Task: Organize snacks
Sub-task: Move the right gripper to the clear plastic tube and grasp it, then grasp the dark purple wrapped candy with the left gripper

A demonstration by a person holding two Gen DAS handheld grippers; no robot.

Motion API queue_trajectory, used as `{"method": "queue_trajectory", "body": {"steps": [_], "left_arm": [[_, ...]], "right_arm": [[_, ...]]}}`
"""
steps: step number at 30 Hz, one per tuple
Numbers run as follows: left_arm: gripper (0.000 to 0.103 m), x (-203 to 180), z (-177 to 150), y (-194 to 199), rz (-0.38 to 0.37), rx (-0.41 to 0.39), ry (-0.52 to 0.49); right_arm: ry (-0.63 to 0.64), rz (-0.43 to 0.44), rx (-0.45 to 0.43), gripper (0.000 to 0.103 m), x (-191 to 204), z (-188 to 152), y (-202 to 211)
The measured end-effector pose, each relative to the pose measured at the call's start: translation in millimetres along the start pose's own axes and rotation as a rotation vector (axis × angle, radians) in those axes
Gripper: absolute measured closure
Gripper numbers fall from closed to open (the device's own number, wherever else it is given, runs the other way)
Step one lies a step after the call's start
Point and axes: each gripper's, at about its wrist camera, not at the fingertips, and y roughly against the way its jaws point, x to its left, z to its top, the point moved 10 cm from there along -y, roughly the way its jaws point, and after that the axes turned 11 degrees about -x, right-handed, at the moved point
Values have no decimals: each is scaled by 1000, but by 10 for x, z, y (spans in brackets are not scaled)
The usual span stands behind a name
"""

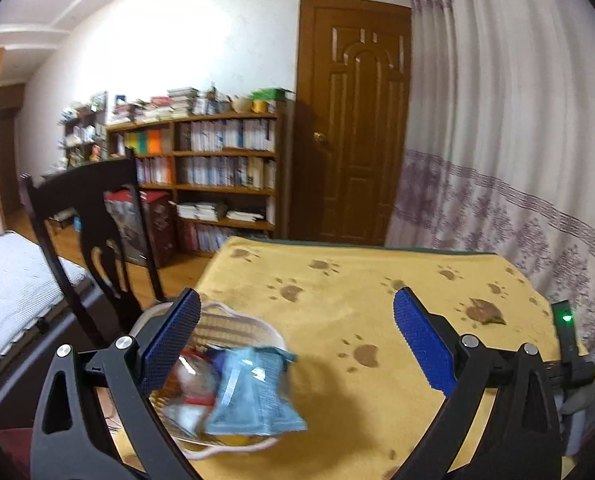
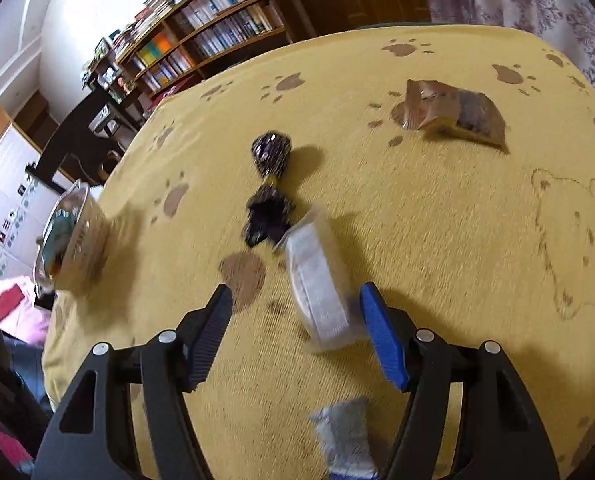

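Surface (image 2: 437, 208), one: yellow cloth printed with brown paw marks. My right view shows broad bare cloth on the right side; the far edge meets a patterned curtain (image 1: 517, 160).

Dark wooden chair (image 1: 85, 208), one, just off the surface's left edge, in my left view only.

Clear glass bowl with a ribbed wall (image 1: 233, 322), one, near that left edge. It holds several wrapped snacks, number unclear; a light blue packet (image 1: 253, 392) lies on top.

Left tongs (image 1: 297, 340): spread wide, holding nothing, with the left finger over the bowl.

Right tongs (image 2: 295, 330): spread wide, gripping nothing. A white packet in clear wrap (image 2: 317, 280) lies between the fingers, nearer the right one.

Loose snacks in my right view, four: that white packet, a tan packet (image 2: 453, 112) far right, a dark twisted-wrapper sweet (image 2: 269, 188) mid-surface, and a grey packet (image 2: 345, 440) at the bottom.
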Motion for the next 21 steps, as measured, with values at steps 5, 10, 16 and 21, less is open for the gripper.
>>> {"method": "queue_trajectory", "body": {"steps": [5, 10, 16, 21], "left_arm": [[5, -167, -93, -49, -53, 30, 6], [5, -247, -207, -128, -47, 57, -15], [5, -313, -372, -262, -40, 104, -27], [5, -454, -656, -464, -46, 180, -45]], "right_arm": [[118, -109, -21, 41, 140, -15, -52], [225, -268, -54, 57, 64, 67, -161], [224, -301, -102, 73, 5, 107, -132], [157, -314, -134, 76, -273, 83, 46]]}}
